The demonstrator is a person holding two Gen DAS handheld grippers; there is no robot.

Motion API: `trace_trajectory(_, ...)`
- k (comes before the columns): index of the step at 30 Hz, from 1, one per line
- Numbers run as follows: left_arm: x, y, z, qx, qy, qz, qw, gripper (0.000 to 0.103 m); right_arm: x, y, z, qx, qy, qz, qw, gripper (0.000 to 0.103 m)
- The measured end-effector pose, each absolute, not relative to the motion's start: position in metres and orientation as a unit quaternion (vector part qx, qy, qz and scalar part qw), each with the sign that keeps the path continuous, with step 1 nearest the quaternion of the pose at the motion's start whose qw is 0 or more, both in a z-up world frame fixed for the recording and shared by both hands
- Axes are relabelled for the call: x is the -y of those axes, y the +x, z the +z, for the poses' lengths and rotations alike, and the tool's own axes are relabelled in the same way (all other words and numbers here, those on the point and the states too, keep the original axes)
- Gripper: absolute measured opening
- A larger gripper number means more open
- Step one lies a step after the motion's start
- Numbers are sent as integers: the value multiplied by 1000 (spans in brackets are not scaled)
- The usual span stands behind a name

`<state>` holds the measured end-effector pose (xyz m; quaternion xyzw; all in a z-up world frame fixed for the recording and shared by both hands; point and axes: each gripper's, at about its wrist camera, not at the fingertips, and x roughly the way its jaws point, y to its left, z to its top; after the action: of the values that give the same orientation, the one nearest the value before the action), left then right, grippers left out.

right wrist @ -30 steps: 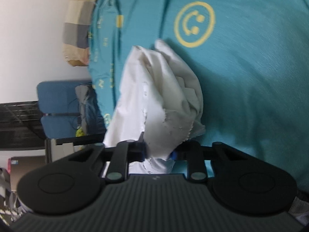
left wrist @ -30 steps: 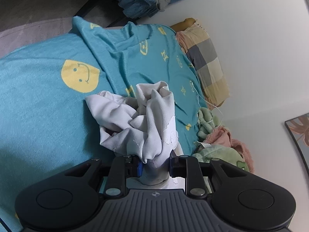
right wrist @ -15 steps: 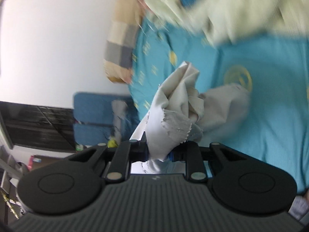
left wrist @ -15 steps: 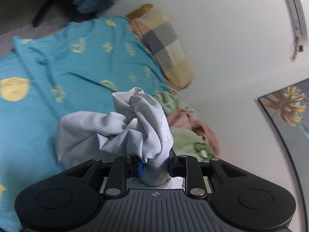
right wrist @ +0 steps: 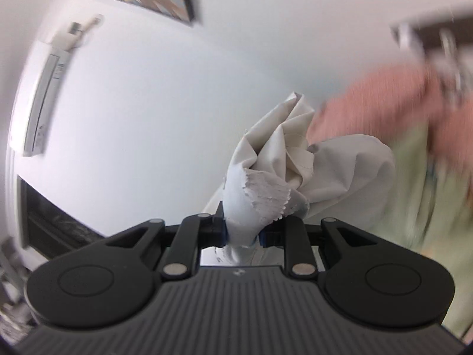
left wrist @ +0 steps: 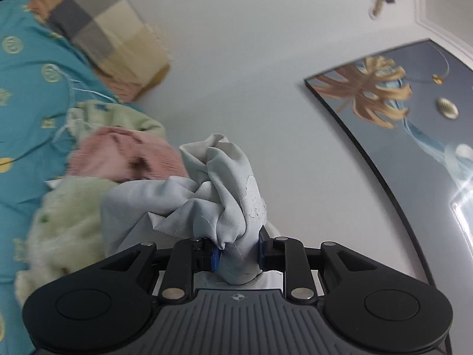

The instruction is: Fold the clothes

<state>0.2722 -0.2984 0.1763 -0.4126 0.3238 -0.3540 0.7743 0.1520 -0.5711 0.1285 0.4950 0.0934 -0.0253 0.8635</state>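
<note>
Two grippers each pinch a bunch of the same pale cloth. In the left wrist view the left gripper point(left wrist: 236, 256) has its jaws drawn in tight on a thick wad of the white garment point(left wrist: 224, 195), which is squeezed between the blue pads point(left wrist: 215, 259) and rises straight ahead of the fingers in twisted folds; a looser part of it spreads to the left of the claw. A cracked, peeling patch shows on the fabric just above the jaws. Behind the garment lie a pink towel point(left wrist: 118, 153) and a pale green blanket point(left wrist: 65, 227), both on a teal bedsheet point(left wrist: 26, 88). A checked pillow point(left wrist: 100, 32) sits against the white wall point(left wrist: 251, 59), where a framed picture point(left wrist: 414, 124) hangs.

In the right wrist view the right gripper point(right wrist: 242, 233) is likewise closed hard on a narrow neck of the garment point(right wrist: 275, 171), which stands up from between the fingers and billows to the right of them. The frayed, flaking patch sits just above the jaws here too. Blurred pink and green cloth fill the right side, and a wall unit point(right wrist: 47, 94) is at the left.
</note>
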Motion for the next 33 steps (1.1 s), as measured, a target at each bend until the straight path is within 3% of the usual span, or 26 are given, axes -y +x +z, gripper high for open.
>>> trace_trajectory(4,349,274,135,-333,-361,-383,782,25,588,136,101,-108,449,-71,884,23)
trace_trajectory(10,351,253,32,-416,-275,-382,778,25,577,101,20,-239,434,-120,860,23)
trace_trajectory(13,343,242,-2,-440,-257,-370,777,25,564,94,-4,-261,428,-123,856,23)
trace_trajectory(19,338,234,1,-431,-210,-364,798,30,564,95,-21,-268,433,-134,850,23)
trace_trajectory(21,336,232,3,-428,-194,-362,805,36,565,88,-16,-269,438,-133,847,24)
trace_trajectory(24,333,217,18,-424,-154,-357,818,55,560,81,-5,-274,434,-140,847,27)
trace_trajectory(26,330,205,30,-413,-120,-351,832,74,555,73,1,-278,426,-145,848,30)
trace_trajectory(28,322,189,43,-391,-94,-345,848,86,549,64,10,-282,409,-156,854,36)
trace_trajectory(31,310,167,67,-360,-65,-345,864,99,539,49,29,-276,388,-161,865,53)
trace_trajectory(33,302,149,87,-338,-49,-344,875,102,532,37,45,-261,374,-163,875,66)
